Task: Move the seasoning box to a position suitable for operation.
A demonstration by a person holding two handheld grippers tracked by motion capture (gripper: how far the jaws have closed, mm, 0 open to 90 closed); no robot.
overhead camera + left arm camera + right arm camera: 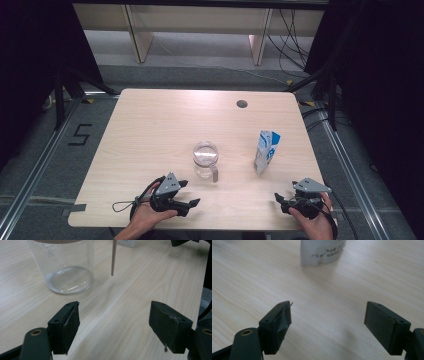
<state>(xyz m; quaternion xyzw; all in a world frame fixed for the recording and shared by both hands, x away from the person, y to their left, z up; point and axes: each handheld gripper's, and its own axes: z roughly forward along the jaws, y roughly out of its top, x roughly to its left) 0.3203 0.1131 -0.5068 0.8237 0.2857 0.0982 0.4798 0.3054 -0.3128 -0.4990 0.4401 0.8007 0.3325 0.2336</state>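
While upright, carton [266, 151], jug [205, 159] handle nearward.

High view looks down; tongs views skim the table [150, 130].

Glass jug [205, 159] stands mid-table [150, 130], carton [266, 151] to its right.
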